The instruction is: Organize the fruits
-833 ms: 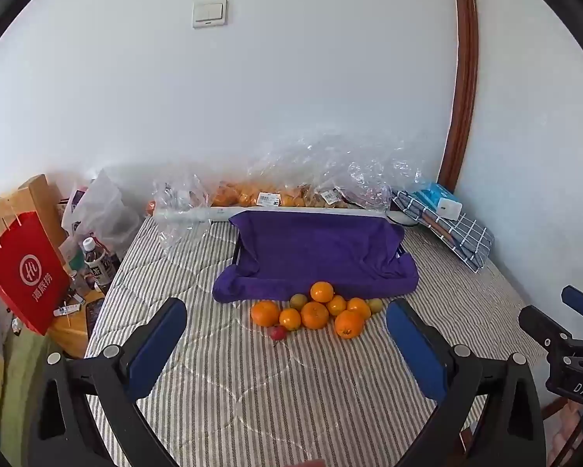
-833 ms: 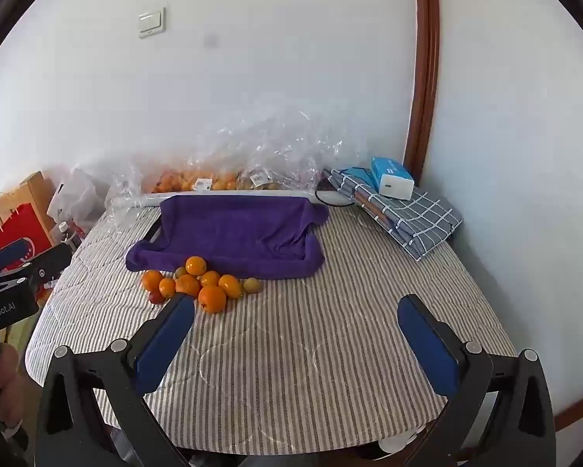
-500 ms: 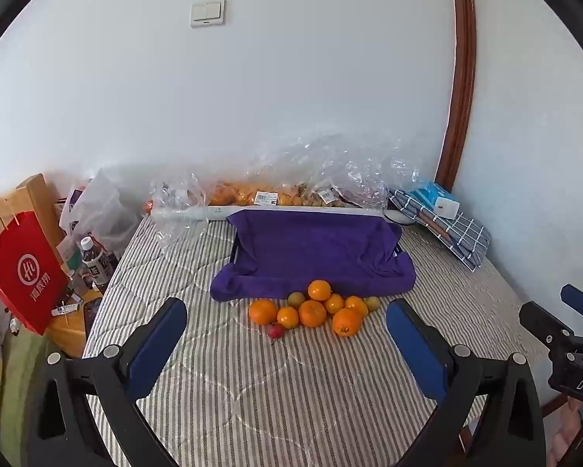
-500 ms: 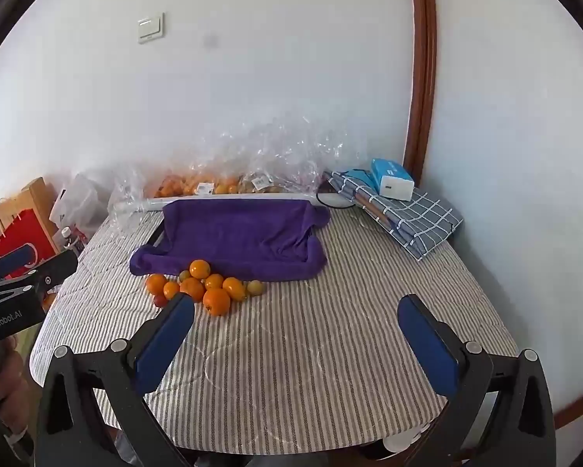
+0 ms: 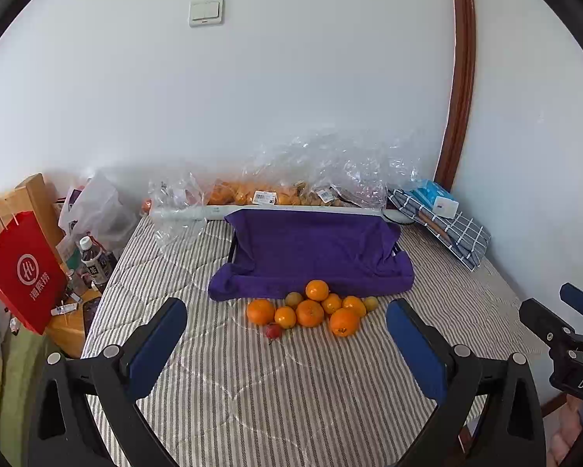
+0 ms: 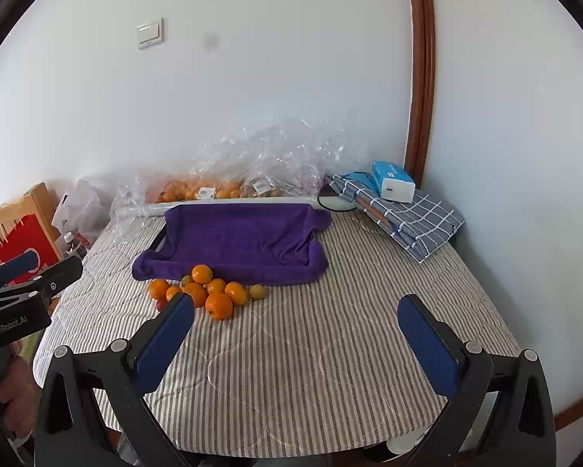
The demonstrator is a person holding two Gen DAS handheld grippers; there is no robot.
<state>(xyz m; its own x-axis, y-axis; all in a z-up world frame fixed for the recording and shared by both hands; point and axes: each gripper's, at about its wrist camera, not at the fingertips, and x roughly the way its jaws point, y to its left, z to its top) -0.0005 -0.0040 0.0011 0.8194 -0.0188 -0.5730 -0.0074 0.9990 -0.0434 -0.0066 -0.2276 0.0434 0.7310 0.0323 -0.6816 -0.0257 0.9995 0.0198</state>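
Note:
A pile of oranges [image 5: 310,312] with a few small yellow-green fruits [image 5: 293,299] and one small red fruit [image 5: 273,330] lies on the striped table cover, right in front of a tray draped with a purple towel [image 5: 314,249]. The pile also shows in the right wrist view [image 6: 205,292], as does the towel [image 6: 236,239]. My left gripper [image 5: 287,334] is open and empty, above the table short of the pile. My right gripper [image 6: 297,329] is open and empty, to the right of the pile.
Clear plastic bags of fruit [image 5: 291,190] lie along the wall behind the tray. A folded checked cloth [image 6: 412,218] with a blue box [image 6: 392,181] sits at the back right. A red paper bag [image 5: 22,272] and bottles [image 5: 92,260] stand off the table's left edge.
Both grippers have drifted slightly, so the fruit pile sits a little higher in the views. Both stay open and empty. The fruits have not moved.

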